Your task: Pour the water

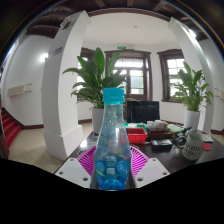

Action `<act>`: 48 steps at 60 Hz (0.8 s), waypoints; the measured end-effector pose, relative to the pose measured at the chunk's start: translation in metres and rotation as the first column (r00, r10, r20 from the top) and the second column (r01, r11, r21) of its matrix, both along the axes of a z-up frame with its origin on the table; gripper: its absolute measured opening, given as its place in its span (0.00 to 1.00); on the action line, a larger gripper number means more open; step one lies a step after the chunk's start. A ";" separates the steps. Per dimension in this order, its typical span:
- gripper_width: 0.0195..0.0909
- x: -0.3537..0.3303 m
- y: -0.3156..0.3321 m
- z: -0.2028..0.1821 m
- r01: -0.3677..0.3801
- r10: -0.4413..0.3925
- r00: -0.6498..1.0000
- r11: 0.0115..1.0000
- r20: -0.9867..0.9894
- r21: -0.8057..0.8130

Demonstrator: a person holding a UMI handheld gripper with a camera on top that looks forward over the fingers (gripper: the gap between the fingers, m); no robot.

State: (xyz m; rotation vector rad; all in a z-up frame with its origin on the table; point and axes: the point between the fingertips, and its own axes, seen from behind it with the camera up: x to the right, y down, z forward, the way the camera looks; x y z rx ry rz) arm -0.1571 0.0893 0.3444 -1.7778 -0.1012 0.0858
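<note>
Bottle (pixel 112 140) clear, blue-capped (blue label), clamped upright in hand-held gripper (pixel 112 165).

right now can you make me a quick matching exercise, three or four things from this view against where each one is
Things:
1. water bottle
2. white column
3. glass mug
4. black monitor

Places:
a. on the table, off to one side beyond the fingers
b. between the fingers
c. far end of the table, behind the bottle
d. rising from the floor beside the table

Pairs: 1-b, 2-d, 3-a, 4-c
</note>
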 end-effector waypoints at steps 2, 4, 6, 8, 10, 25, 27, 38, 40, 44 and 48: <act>0.34 0.003 0.009 0.007 -0.004 0.004 1.000 1.000 -0.004 0.000; 0.34 0.007 0.017 0.014 -0.006 0.006 1.000 1.000 -0.011 -0.001; 0.33 0.011 0.026 0.022 -0.010 0.010 1.000 1.000 -0.012 0.000; 0.33 0.013 0.022 0.025 -0.012 0.012 1.000 1.000 -0.011 0.002; 0.33 0.017 0.031 0.030 -0.015 0.015 1.000 1.000 -0.009 -0.005; 0.34 0.066 0.111 0.097 0.028 -0.056 0.940 0.996 -0.336 -0.085; 0.34 0.074 0.113 0.117 0.043 -0.071 0.905 0.996 -0.420 -0.076; 0.33 0.132 0.198 0.210 0.130 -0.131 0.513 0.989 -0.848 -0.074; 0.33 0.141 0.216 0.223 0.142 -0.128 0.419 0.987 -0.899 -0.074; 0.33 0.161 0.239 0.251 0.182 -0.128 0.223 0.979 -0.966 -0.087; 0.33 0.178 0.252 0.271 0.204 -0.108 0.035 0.974 -0.993 -0.099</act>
